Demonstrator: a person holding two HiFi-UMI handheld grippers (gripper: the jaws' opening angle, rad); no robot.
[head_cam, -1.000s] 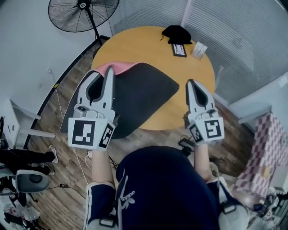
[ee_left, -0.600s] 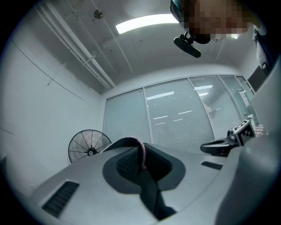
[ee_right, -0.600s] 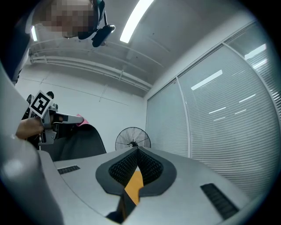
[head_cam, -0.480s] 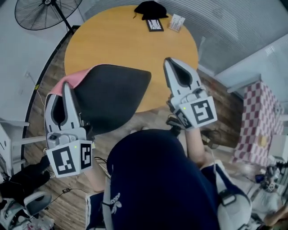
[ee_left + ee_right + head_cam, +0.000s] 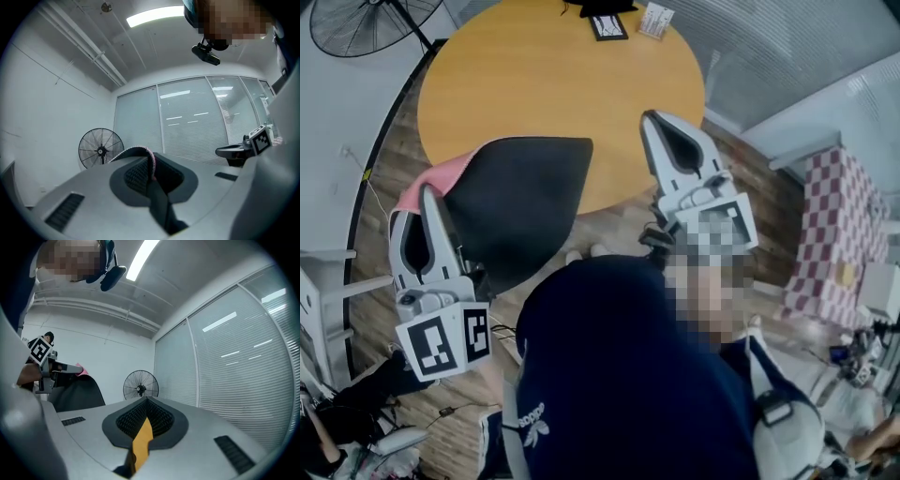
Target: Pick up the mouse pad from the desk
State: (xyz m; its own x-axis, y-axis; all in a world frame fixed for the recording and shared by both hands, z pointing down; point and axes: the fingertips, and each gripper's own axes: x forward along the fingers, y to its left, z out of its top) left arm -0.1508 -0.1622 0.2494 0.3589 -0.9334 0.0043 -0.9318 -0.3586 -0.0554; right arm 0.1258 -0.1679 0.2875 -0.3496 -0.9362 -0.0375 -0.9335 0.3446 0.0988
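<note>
Left hand-held gripper (image 5: 428, 194) clamped on mouse pad (image 5: 520, 202), right hand-held gripper (image 5: 651, 119) closed, empty

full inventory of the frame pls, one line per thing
table: 1, yellow, round, upper centre
mouse pad: 1, black, pink underside, at table's near edge
fan: 1, black, floor, upper left
black item: 1, black, table's far edge
framed card: 1, black frame, beside black item
small card: 1, white, right of framed card
checked cloth: 1, red-white, right
left hand-held gripper: 1, grey, shut on mouse pad corner
right hand-held gripper: 1, grey, shut, empty, table's right edge
person's top: 1, navy, bottom
</note>
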